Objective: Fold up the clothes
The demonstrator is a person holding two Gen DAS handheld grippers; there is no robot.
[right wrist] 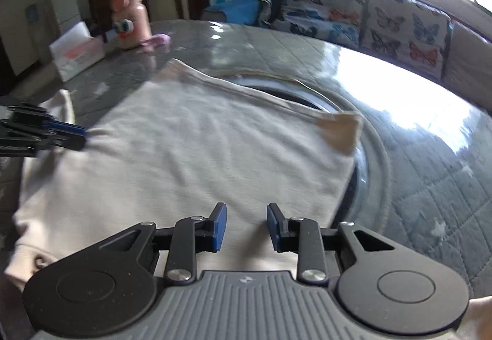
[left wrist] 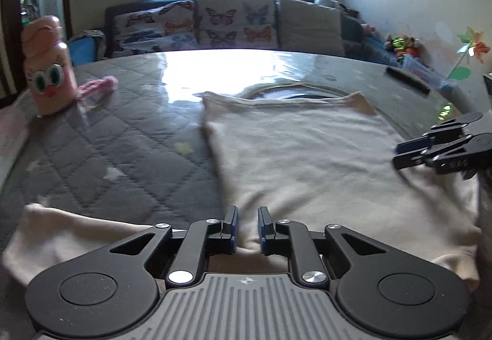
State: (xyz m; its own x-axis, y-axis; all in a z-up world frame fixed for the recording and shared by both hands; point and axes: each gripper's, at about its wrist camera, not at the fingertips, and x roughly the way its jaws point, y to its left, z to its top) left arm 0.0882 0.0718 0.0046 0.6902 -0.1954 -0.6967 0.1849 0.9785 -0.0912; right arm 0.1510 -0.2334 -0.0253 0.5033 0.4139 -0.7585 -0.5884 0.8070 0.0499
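Observation:
A cream garment (left wrist: 307,155) lies spread flat on the grey quilted table cover (left wrist: 123,137); it also shows in the right wrist view (right wrist: 200,149). My left gripper (left wrist: 247,229) is open with a narrow gap and hovers over the garment's near edge, holding nothing. A cream sleeve or fold (left wrist: 61,232) lies to its left. My right gripper (right wrist: 247,226) is open over the garment's near side and empty. It also shows in the left wrist view (left wrist: 399,155) at the garment's right edge. The left gripper shows in the right wrist view (right wrist: 83,137) at the garment's left edge.
A pink cartoon bottle (left wrist: 49,66) and a small pink item (left wrist: 98,86) stand at the table's far left. A white box (right wrist: 78,54) sits by the bottle. A black bar (left wrist: 407,81) lies at the far right. A sofa with butterfly cushions (left wrist: 236,20) stands behind the table.

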